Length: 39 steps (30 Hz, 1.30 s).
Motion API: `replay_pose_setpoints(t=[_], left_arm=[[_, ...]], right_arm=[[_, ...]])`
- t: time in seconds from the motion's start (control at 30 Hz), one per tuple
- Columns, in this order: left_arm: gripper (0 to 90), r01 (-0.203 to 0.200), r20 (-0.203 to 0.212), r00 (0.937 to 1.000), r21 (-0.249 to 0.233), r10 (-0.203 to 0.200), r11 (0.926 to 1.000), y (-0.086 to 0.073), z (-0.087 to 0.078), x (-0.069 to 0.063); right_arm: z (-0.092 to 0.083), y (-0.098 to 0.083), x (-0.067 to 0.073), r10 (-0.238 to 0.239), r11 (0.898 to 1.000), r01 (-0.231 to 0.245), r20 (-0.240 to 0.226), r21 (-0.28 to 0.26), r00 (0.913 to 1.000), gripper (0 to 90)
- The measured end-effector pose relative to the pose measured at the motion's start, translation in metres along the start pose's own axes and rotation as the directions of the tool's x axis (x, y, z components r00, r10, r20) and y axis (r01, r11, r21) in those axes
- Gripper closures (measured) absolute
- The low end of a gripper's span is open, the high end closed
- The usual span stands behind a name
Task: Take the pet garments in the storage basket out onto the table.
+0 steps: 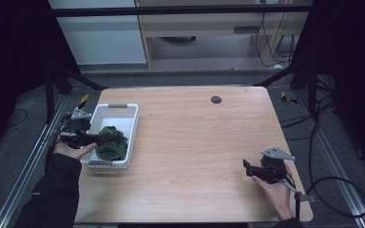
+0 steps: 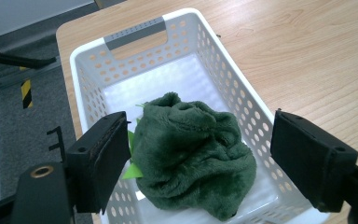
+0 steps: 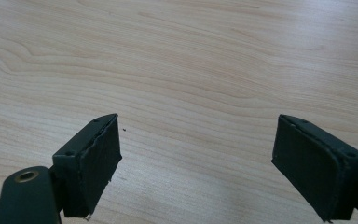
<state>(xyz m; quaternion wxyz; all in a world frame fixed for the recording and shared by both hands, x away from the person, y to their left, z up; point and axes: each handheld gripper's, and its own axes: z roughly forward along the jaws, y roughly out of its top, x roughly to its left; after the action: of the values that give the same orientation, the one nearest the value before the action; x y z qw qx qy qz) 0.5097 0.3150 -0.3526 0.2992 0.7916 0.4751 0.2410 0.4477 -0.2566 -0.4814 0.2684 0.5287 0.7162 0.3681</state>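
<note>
Hovering at the near rim of the white perforated plastic basket (image 2: 205, 51), left gripper (image 2: 198, 158) fingers released around crumpled dark green plush cloth (image 2: 193, 151) inside; right gripper (image 3: 198, 163) released above bare wooden counter (image 3: 191, 60).

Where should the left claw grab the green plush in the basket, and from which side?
Probably the raised crumpled fold at the top of the green plush, coming from above. It lies slumped in the white basket, whose walls block a side approach. The left claw is open and already straddles it.
</note>
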Motion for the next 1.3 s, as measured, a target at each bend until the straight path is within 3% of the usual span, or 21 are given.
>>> replay_pose_setpoints(t=[0.33, 0.8, 1.3], left_arm=[[17.7, -0.014, -0.001, 0.9999, 0.047, 0.014, 0.9988, 0.006, 0.017, 0.004], [16.5, 0.005, 0.004, 1.0000, 0.101, -0.005, 0.9949, -0.001, 0.040, 0.016], [15.8, 0.011, 0.027, 0.9995, 0.159, -0.016, 0.9872, -0.004, 0.058, 0.015]], right_arm=[[0.001, 0.000, 0.000, -0.007, 1.000, 0.007, -0.001, 0.004, 1.0000, 14.8], [0.002, -0.001, 0.001, -0.016, 1.000, 0.015, 0.009, 0.023, 0.9998, 14.4], [0.002, -0.002, 0.000, -0.013, 1.000, 0.013, 0.010, 0.026, 0.9999, 13.9]])
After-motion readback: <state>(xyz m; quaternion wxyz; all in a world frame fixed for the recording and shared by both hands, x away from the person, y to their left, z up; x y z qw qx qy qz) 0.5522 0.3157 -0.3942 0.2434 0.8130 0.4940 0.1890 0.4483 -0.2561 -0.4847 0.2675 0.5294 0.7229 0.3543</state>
